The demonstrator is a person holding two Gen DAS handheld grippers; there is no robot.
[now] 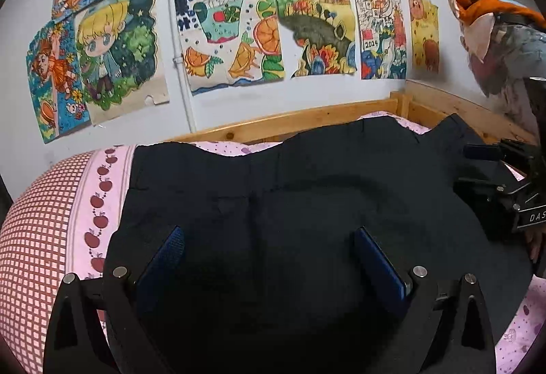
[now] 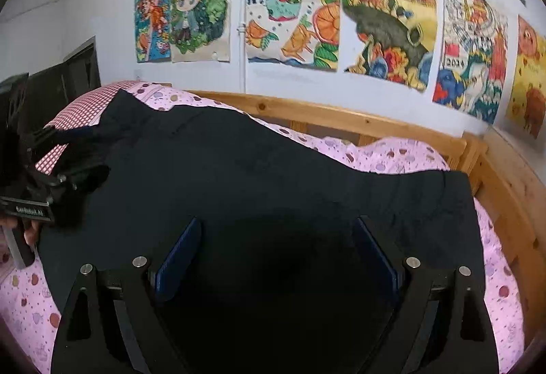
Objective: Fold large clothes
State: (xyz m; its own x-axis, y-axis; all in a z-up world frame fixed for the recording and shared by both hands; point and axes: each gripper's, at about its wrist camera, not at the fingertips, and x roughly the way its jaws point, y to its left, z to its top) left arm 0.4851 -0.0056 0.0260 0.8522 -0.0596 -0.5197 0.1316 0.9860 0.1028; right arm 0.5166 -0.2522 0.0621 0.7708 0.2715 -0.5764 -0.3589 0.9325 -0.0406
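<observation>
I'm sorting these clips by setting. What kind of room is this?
Most likely a child's bedroom. A wooden bed frame holds pink patterned bedding, and colourful hand-drawn pictures cover the wall. Dark trousers lie spread on the bed.

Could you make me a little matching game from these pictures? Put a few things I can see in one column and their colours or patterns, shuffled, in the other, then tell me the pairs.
Things:
1. garment spread on the bed
2. bedsheet
3. pillow
4. bed frame

Looks:
A. pale wood
B. pink with coloured spots
C. red and white checks
D. plain black

Pairs: 1-D, 2-B, 3-C, 4-A.

The left gripper and right gripper both hang open over the black cloth, holding nothing.
</observation>
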